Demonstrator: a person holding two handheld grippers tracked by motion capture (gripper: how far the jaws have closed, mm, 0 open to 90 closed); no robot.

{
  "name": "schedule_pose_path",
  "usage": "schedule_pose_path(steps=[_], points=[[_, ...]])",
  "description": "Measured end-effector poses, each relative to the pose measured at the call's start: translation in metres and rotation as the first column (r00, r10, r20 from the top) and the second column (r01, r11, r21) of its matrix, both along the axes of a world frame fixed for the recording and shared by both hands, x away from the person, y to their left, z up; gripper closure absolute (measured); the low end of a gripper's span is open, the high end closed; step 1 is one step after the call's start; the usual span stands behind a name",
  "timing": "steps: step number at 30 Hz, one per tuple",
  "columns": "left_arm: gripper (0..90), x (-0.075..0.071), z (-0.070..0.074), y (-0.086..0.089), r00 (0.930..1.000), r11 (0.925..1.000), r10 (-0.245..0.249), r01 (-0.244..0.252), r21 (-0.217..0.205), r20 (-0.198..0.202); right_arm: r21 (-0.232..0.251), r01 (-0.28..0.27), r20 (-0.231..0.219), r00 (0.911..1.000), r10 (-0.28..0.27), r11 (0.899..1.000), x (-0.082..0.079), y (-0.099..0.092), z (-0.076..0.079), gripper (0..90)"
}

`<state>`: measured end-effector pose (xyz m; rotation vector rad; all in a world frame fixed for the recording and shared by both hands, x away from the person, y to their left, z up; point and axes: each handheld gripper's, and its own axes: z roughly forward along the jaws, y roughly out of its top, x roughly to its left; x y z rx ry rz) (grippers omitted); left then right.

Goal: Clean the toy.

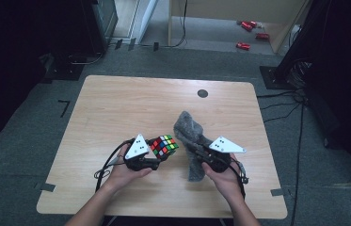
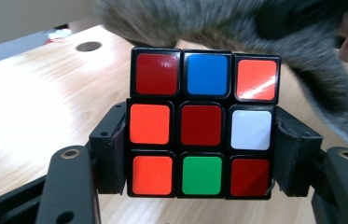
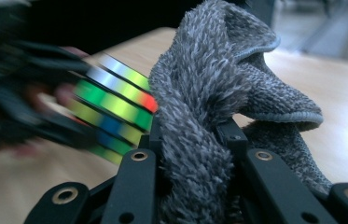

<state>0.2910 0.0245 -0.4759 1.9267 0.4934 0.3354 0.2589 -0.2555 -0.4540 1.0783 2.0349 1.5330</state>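
— Grey cloth [image 3: 209, 121] bunches in the right gripper [image 3: 192, 140], jaws pinching it, just beside the cube [image 2: 203, 123] above the table [image 1: 116, 108].
— And the cube?
— Left gripper [image 2: 199, 154] clamps its sides. Wiping looks about to begin; next, press cloth onto a face.

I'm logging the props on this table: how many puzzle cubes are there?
1. The puzzle cube sits clamped in the left tongs near the table's front middle, beside the grey cloth; the cloth's folds could hide something small.

Lab-like room: grey carpet [image 1: 32, 141], floor cables [image 1: 281, 106], wooden table [image 1: 116, 108].
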Motion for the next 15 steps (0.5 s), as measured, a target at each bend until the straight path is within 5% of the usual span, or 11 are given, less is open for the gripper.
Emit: schedule_pose_path(steps=[7, 11, 15], points=[[34.7, -0.006, 0.0, -0.011, 0.9998, 0.9985, -0.011, 0.01, 0.054, 0.014, 0.03, -0.165, 0.042, 0.9856, 0.164, 0.986, -0.023, 0.039, 0.019, 73.6], [34.8, -0.013, 0.001, -0.017, 0.9974, 0.995, -0.021, 0.014, 0.099, 0.069, -0.031, -0.139, 0.044, 0.9891, 0.14, 0.99, -0.024, 0.049, 0.013, 72.3], [34.7, -0.014, 0.003, -0.016, 0.9953, 0.9966, -0.014, 0.006, 0.083, 0.095, 0.124, -0.134, -0.034, 0.9897, 0.139, 0.983, -0.012, 0.033, 0.006, 71.1]])
